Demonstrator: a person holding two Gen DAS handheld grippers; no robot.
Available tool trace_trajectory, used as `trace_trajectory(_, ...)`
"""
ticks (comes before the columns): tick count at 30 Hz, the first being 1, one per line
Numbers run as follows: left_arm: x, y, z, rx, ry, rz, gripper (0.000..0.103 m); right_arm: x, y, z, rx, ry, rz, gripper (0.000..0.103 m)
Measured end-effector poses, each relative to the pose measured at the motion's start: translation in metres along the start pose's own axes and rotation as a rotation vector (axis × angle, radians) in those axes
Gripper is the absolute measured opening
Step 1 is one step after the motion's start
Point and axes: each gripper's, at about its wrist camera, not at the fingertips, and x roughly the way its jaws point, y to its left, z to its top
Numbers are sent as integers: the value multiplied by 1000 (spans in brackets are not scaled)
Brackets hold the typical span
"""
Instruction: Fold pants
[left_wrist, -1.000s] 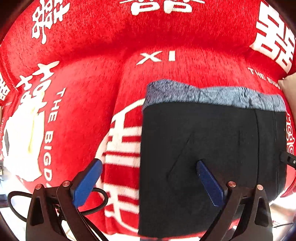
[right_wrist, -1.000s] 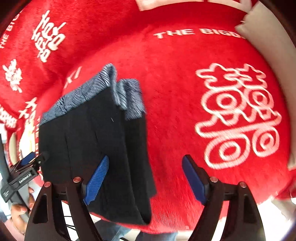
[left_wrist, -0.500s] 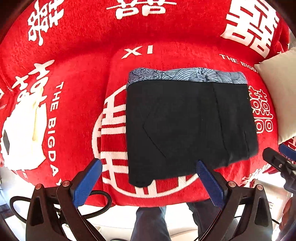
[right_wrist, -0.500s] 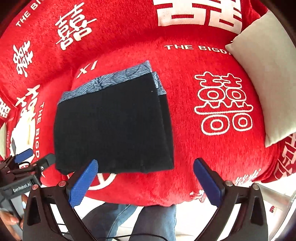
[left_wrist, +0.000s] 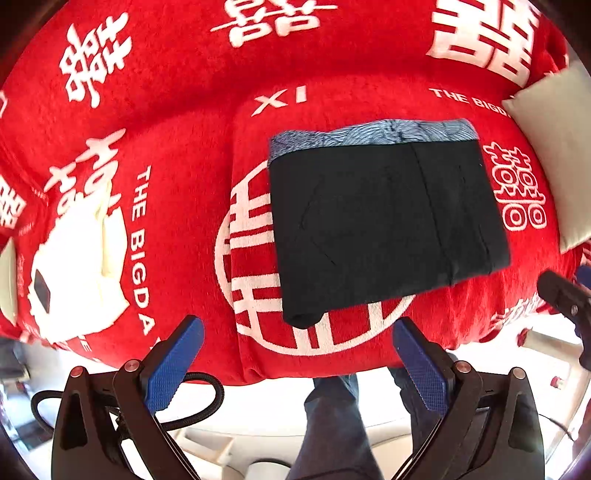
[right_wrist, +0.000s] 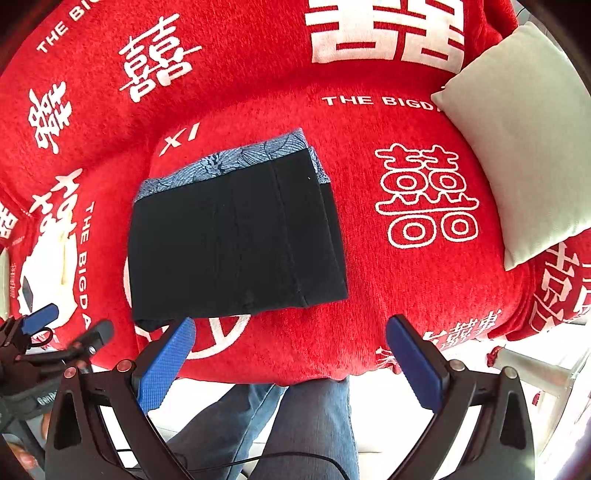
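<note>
Black pants with a blue patterned waistband lie folded into a flat rectangle on the red sofa seat; the right wrist view shows the same pants. My left gripper hangs above the seat's front edge, open, with nothing between its blue pads. My right gripper is likewise open and empty, above the front edge, just nearer than the pants. Neither gripper touches the cloth. The left gripper's tip shows at the lower left of the right wrist view.
The red cover carries white characters and lettering. A beige cushion leans at the right end of the sofa. A white patch lies on the seat to the left. A person's legs in blue jeans stand before the sofa on a pale floor.
Both grippers have risen and drawn back from the pants, which now look smaller and lie whole in view. The right gripper's jaws have spread wider. The folded pants stay in place.
</note>
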Motion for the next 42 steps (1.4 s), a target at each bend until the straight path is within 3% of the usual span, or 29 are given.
trace_trajectory(14,-17,14,-7,-24,-43,-67,102,-16,17,-5,-7,-10,1,103)
trace_trajectory(42,-33,10,-21,-21,-80,-97,102,-27,26,-15,-29,-38,-19,103)
